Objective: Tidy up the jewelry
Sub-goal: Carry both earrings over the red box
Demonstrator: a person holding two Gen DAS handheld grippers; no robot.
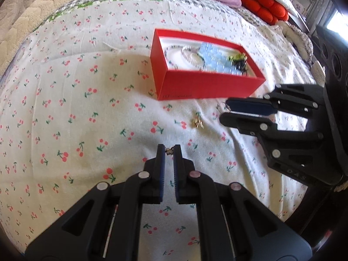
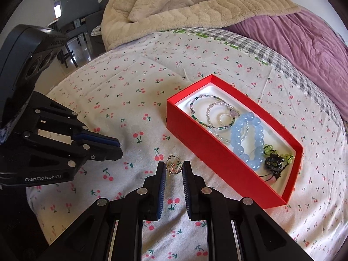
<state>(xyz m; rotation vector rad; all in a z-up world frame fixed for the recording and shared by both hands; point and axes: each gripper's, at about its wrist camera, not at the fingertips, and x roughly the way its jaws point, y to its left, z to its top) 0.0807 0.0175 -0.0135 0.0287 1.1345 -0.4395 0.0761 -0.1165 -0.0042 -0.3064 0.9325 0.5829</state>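
A red box [image 1: 202,87] [image 2: 217,161] lies on the cherry-print bedspread and holds a blue bead bracelet [image 2: 248,139], thin bead strands [image 2: 214,113] and a dark green piece [image 2: 275,161]. My left gripper [image 1: 169,150] is shut on a small gold jewelry piece [image 1: 169,150], lifted over the bedspread; it shows in the right wrist view [image 2: 118,148]. Another gold piece [image 1: 198,122] lies loose below the box. My right gripper [image 2: 174,167] is open around a small beaded ring [image 2: 173,166] lying on the bedspread; in the left wrist view [image 1: 225,112] it is right of the loose gold piece.
A beige blanket [image 2: 174,6] and a purple quilt [image 2: 293,39] are piled at the far side of the bed. Red cushions [image 1: 263,6] lie at the far right. Chairs [image 2: 76,15] stand beyond the bed's left edge.
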